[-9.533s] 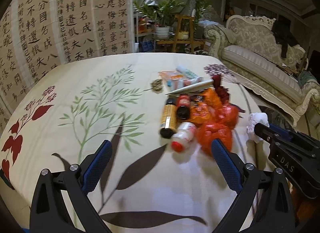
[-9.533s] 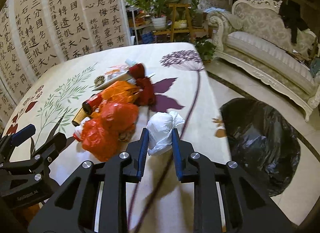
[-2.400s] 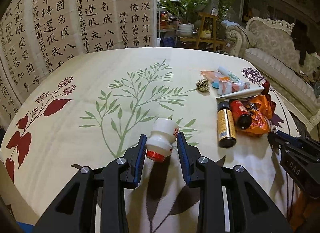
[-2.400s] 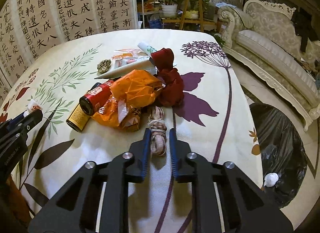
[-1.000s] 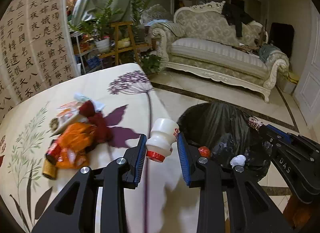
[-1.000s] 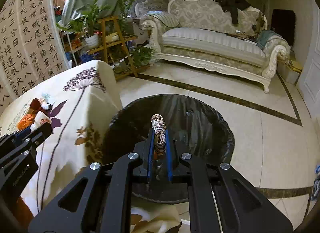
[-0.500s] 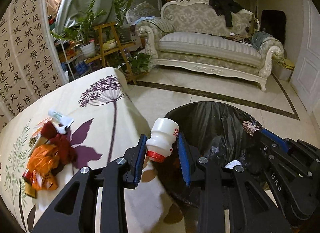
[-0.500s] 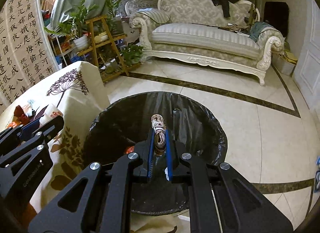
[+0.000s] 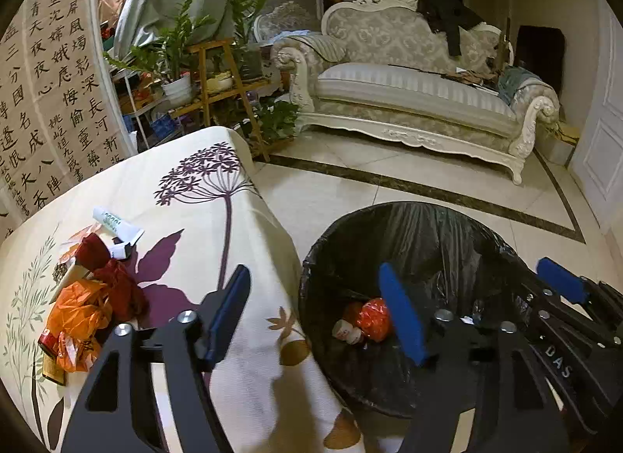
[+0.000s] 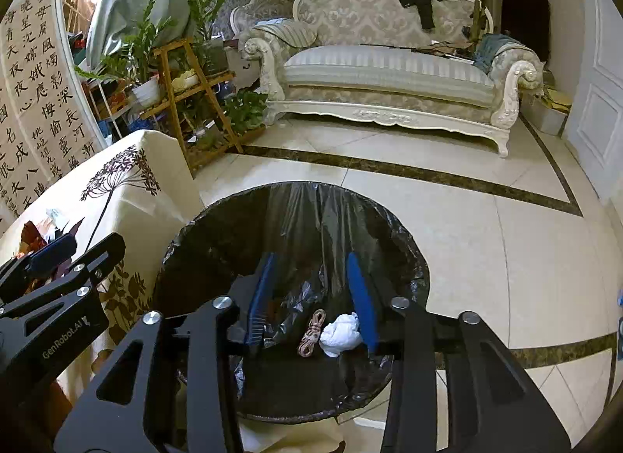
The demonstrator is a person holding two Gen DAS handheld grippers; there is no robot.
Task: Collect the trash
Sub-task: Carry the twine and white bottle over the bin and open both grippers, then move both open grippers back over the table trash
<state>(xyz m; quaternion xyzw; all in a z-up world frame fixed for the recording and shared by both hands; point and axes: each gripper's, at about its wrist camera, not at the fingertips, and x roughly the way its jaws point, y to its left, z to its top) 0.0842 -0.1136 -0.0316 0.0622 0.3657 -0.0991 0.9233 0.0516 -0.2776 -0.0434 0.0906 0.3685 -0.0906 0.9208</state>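
Both tools have let go since half a second ago: the white bottle [image 9: 347,332] and rope bundle [image 10: 311,332] now lie in the black-lined bin [image 9: 409,219]. The left tool [image 9: 315,312] and right tool [image 10: 311,297] gape wide, empty. Remaining trash, led by the orange bag [image 9: 78,312], lies back-left on the surface [image 9: 187,227] near its bin-side edge, nearer the left tool.

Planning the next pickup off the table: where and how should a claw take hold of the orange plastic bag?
Grip the orange plastic bag at its raised, crumpled upper folds, coming down from above. It lies slumped on the tablecloth, touching the dark red bag and partly over a bottle, so a side approach would likely snag those. The loose film should bunch easily between the fingers.
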